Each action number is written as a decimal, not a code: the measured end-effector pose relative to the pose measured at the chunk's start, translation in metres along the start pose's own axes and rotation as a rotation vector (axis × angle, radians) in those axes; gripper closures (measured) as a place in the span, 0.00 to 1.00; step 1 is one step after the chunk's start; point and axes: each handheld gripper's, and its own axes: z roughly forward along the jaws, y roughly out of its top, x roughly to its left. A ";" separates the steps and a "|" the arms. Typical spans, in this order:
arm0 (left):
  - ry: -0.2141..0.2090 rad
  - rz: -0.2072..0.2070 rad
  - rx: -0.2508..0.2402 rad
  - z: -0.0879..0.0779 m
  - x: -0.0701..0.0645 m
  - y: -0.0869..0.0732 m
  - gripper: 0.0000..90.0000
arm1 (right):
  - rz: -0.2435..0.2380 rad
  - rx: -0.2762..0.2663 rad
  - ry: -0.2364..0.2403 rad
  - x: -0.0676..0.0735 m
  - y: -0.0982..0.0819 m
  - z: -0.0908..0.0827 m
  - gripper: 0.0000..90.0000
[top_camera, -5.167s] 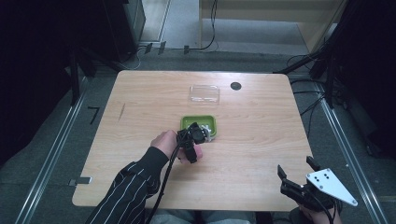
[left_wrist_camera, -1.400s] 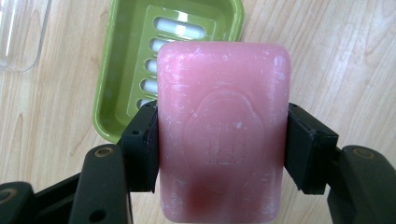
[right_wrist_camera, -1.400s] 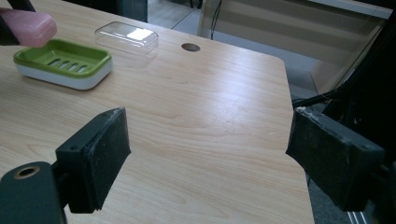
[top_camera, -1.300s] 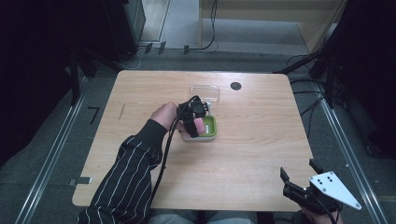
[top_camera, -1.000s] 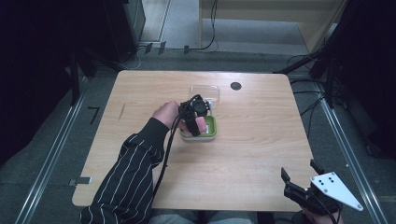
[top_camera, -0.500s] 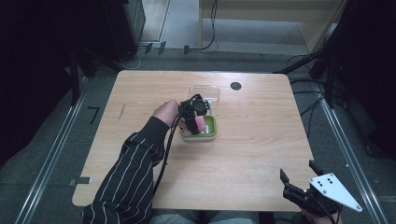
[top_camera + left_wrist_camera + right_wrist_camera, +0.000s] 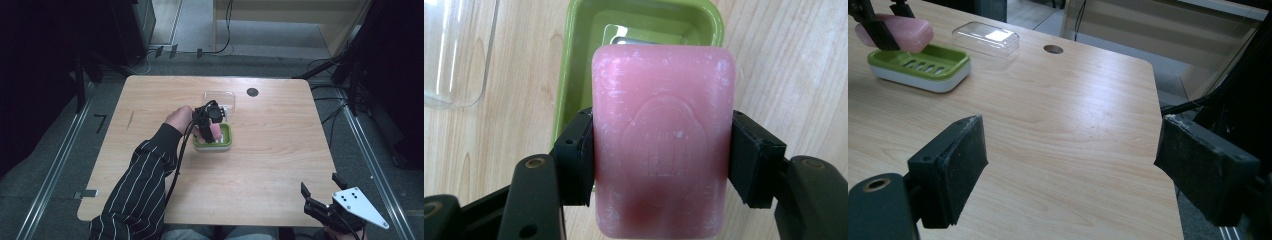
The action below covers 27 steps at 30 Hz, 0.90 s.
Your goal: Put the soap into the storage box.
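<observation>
- High view: the left gripper sits just above the centre of the frame, over the near-left part of the green soap dish, with a striped sleeve running down from it to the bottom edge
- Its jaws are clamped on a pink soap bar, which shows as a small pink patch below the gripper body, above the dish
- A clear plastic lid lies on the worktop just above the dish in the frame, close to it; a dark round hole in the worktop sits to the right of the lid
- The right gripper is in the lower right corner, at the near edge of the worktop and well apart from the dish, its grey three-cornered plate on top
- Left gripper view: the soap bar takes up the centre of the frame, one black jaw pressed against each of its long sides; an oval stamp is moulded into its face, the lettering too faint to read
- The green dish lies behind the bar in the upper middle, and an edge of the clear lid shows in the upper left
- Right gripper view: the jaws stand wide apart with bare worktop between them
- In the upper left of that frame the soap bar hangs just above the slotted dish; whether they touch I cannot tell
</observation>
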 end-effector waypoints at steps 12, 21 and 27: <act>-0.001 0.020 0.011 0.011 0.005 0.005 0.43 | 0.003 0.003 -0.017 -0.002 -0.002 -0.005 0.15; 0.002 0.039 0.019 0.018 0.009 0.006 0.43 | 0.000 0.008 -0.026 -0.002 -0.003 -0.006 0.15; 0.008 0.041 0.027 0.025 0.009 0.006 0.43 | -0.002 0.009 -0.025 -0.002 -0.003 -0.007 0.15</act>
